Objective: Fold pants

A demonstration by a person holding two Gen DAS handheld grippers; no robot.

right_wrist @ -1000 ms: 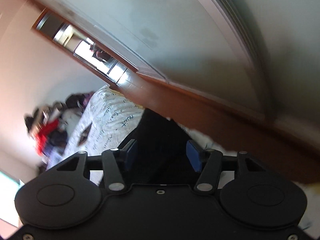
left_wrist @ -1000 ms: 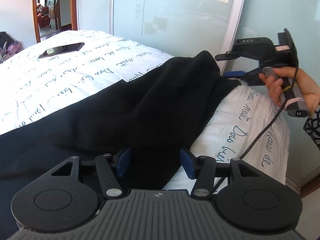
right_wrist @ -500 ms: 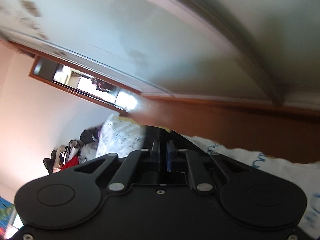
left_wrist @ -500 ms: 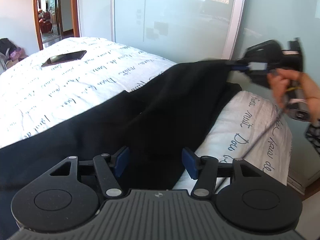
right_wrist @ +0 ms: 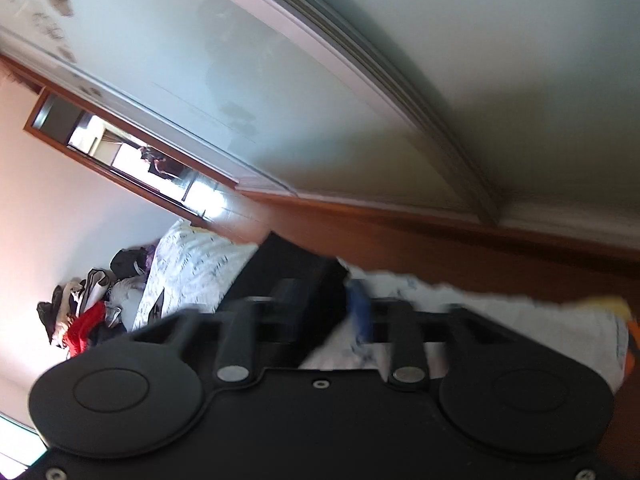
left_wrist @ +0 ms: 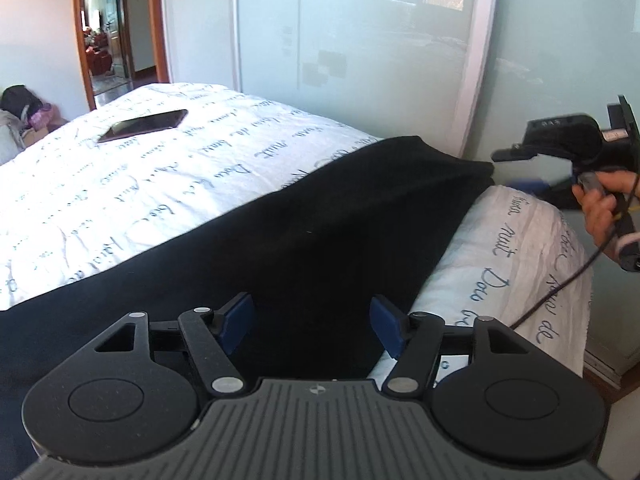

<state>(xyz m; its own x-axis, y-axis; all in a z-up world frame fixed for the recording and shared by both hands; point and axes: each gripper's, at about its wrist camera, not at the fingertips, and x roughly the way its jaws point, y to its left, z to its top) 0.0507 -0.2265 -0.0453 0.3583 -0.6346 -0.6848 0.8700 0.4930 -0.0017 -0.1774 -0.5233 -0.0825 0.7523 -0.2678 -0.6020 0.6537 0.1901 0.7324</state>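
Black pants [left_wrist: 304, 232] lie spread across the white bed [left_wrist: 168, 184] with script print, one end reaching the bed's far right corner. My left gripper [left_wrist: 312, 324] is open, its blue pads just above the near part of the pants, holding nothing. My right gripper [left_wrist: 520, 172] is at the far right, held by a hand, open and just off the pants' far end. In the tilted, blurred right wrist view the right gripper [right_wrist: 320, 300] is open, with the pants [right_wrist: 288, 268] between and beyond its fingers.
A dark phone [left_wrist: 144, 130] lies on the bed at the far left. Frosted sliding wardrobe doors [left_wrist: 352, 52] stand behind the bed. A doorway [left_wrist: 108, 36] opens at the back left. A pile of clothes [right_wrist: 88, 312] lies beside the bed. The bed's edge drops off at right.
The right gripper shut on the pants' far end and lifted it half a second ago; now it is open and the cloth has dropped back flat. The left gripper barely moved.
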